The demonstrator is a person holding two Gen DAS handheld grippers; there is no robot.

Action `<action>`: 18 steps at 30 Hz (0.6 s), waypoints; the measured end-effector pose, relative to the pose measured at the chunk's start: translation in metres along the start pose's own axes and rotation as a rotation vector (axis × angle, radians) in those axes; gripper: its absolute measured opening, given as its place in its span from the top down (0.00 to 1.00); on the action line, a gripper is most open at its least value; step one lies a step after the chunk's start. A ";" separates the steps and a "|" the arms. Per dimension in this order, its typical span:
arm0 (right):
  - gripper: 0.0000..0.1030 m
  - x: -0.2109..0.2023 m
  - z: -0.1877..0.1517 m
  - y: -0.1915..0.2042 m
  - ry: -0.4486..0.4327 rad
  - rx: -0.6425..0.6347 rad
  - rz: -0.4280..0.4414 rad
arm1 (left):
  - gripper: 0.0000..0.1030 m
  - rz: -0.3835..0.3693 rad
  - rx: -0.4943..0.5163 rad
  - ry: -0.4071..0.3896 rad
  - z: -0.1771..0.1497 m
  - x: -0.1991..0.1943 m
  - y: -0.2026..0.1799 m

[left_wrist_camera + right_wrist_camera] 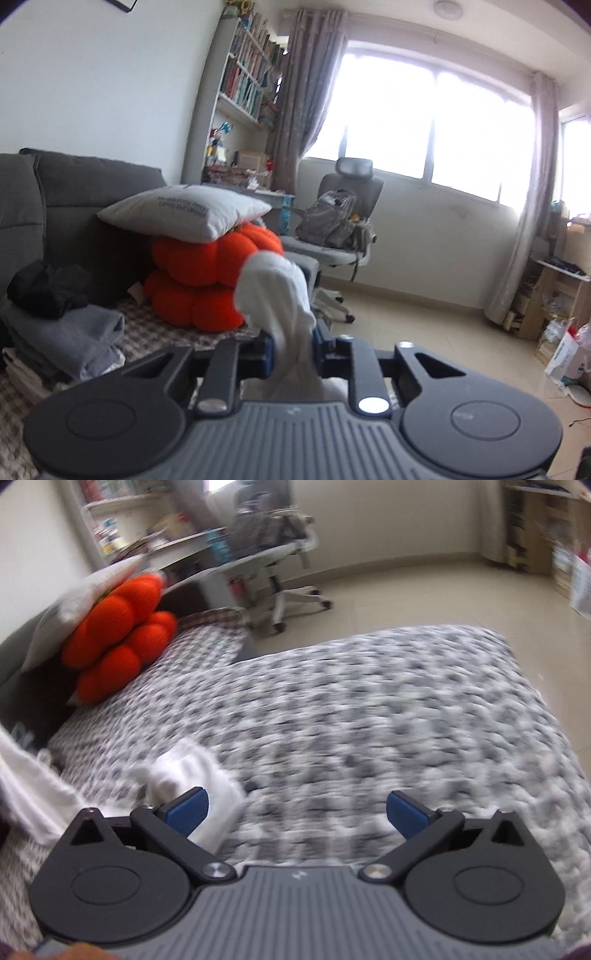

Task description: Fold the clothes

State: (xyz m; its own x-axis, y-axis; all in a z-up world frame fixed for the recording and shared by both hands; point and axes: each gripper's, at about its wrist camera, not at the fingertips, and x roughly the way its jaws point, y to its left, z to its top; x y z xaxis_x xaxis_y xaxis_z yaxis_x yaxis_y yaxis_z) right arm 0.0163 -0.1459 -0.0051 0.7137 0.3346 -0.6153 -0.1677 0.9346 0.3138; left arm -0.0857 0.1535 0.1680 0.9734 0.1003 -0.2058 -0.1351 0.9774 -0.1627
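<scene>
Left gripper (291, 349): blue pads nearly together, pinching a white cloth (275, 291) between them. One bunch of the cloth stands up and forward past the fingertips; the rest trails back under the gripper body. This gripper is raised and points almost level across the room, toward a chair (345, 221) carrying a grey backpack (328, 218).

Right gripper (297, 812): jaws spread wide, nothing between the pads. It is angled down over a checked cover (369, 720) (motion blur hides fine detail). White fabric (192, 768) lies on the cover just ahead of the left-hand pad (188, 808); contact cannot be confirmed. More white cloth (26, 790) hangs at the picture's left edge.

Storage: no containers in use. Folded grey items (62, 339) sit stacked on the sofa (74, 184) at left in the left view, with a dark garment (44, 291) on top.

Two orange cushions (195, 280) are stacked beside the stack, with a white pillow (184, 210) on them.
</scene>
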 end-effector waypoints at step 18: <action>0.87 0.019 -0.004 0.074 -0.038 -0.314 0.117 | 0.88 0.017 -0.007 0.187 -0.058 0.036 0.050</action>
State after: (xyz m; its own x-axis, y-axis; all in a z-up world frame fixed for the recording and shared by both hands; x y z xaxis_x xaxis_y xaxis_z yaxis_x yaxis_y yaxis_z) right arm 0.0147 -0.0697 0.0031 0.7011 0.4429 -0.5588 -0.4472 0.8835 0.1392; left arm -0.0685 0.1952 0.0964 0.9197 0.0794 -0.3844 -0.1527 0.9745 -0.1641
